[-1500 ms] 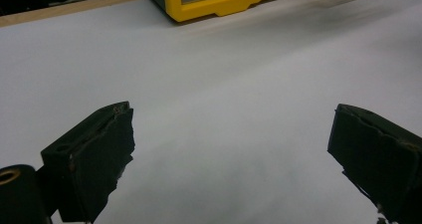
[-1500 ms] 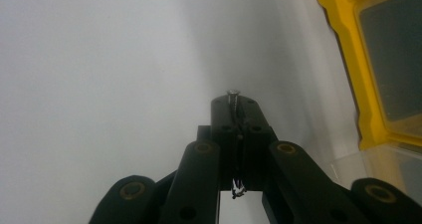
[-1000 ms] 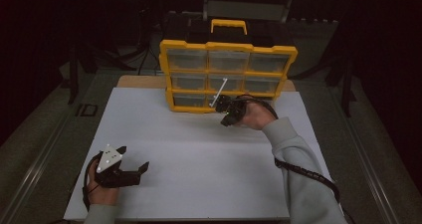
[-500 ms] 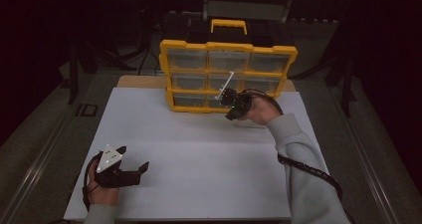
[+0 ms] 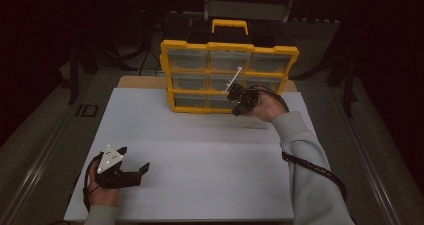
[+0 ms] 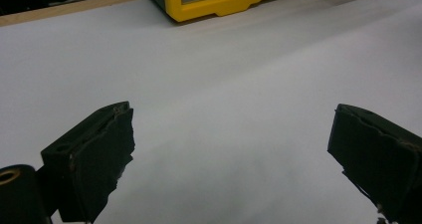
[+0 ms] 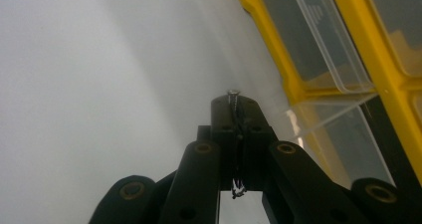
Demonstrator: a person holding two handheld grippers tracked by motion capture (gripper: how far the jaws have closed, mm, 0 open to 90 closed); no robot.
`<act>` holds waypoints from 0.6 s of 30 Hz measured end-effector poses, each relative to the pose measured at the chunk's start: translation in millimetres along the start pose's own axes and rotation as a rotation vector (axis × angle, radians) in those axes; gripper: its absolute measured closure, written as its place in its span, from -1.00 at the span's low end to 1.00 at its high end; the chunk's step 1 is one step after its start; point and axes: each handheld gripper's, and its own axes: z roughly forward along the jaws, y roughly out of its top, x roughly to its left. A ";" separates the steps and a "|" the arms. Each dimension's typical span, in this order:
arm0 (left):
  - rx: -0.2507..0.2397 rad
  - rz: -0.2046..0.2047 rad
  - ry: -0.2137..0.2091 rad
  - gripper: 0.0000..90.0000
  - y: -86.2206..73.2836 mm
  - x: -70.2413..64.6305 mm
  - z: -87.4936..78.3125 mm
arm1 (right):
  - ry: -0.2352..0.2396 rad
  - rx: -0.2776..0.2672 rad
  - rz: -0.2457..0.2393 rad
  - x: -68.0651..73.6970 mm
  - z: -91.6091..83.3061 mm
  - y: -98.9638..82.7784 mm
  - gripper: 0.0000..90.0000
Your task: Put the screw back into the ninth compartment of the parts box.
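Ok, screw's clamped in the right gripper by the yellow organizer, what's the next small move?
Probably carry the screw clear of the yellow organizer toward the open white mat. The right gripper is shut on it beside a drawer that juts out; the left gripper waits open.

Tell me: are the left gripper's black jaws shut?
No; the left gripper has its jaws spread wide apart over the bare white table sheet, nothing between them.

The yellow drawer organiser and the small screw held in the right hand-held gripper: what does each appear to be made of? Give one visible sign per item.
Yellow drawer organiser: probably moulded plastic, a smooth, even yellow frame around clear, see-through drawers with glossy edges.
Small screw: likely metal, a thin threaded shank with a shiny silvery head glinting between the shut jaws of the right hand-held gripper.
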 end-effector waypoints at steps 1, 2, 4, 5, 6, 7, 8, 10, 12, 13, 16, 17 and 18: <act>0.000 0.000 0.000 -0.89 0.0 0.0 0.0 | -0.003 0.000 0.002 -1.6 -0.7 -0.8 0.95; 0.000 -0.001 0.000 -0.89 0.0 -0.1 0.1 | -0.005 0.003 0.008 -2.3 -1.2 -1.4 0.95; 0.000 0.000 0.000 -0.89 0.0 -0.1 0.0 | -0.007 0.003 0.012 -4.3 -1.8 -2.5 0.95; 0.000 0.000 0.000 -0.89 0.0 -0.1 0.1 | -0.010 0.006 0.016 -4.8 -2.3 -2.9 0.95; 0.001 -0.001 0.000 -0.89 0.0 -0.1 0.2 | -0.012 0.007 0.019 -5.9 -2.5 -3.7 0.95; 0.001 -0.001 0.001 -0.89 0.0 -0.1 0.2 | -0.013 0.008 0.023 -6.7 -2.6 -4.4 0.95; 0.000 -0.001 0.000 -0.89 -0.1 -0.1 0.1 | -0.014 0.007 0.025 -7.6 -2.7 -5.1 0.95; 0.000 -0.001 0.000 -0.89 0.0 0.0 0.1 | -0.017 0.008 0.031 -9.2 -3.1 -6.1 0.95; -0.001 0.000 0.000 -0.89 0.0 -0.1 0.0 | -0.018 0.010 0.036 -11.3 -3.7 -7.4 0.95; -0.001 0.000 0.000 -0.89 0.0 -0.1 0.0 | -0.018 0.010 0.036 -11.3 -3.7 -7.4 0.95; -0.001 -0.001 0.001 -0.89 0.0 0.1 0.0 | -0.026 0.014 0.047 -14.9 -5.1 -10.1 0.95; -0.001 0.000 0.001 -0.89 0.0 0.1 0.0 | -0.026 0.014 0.050 -15.6 -5.4 -10.6 0.95; -0.001 0.000 0.001 -0.89 0.0 0.1 0.0 | -0.027 0.014 0.052 -16.6 -5.7 -11.1 0.95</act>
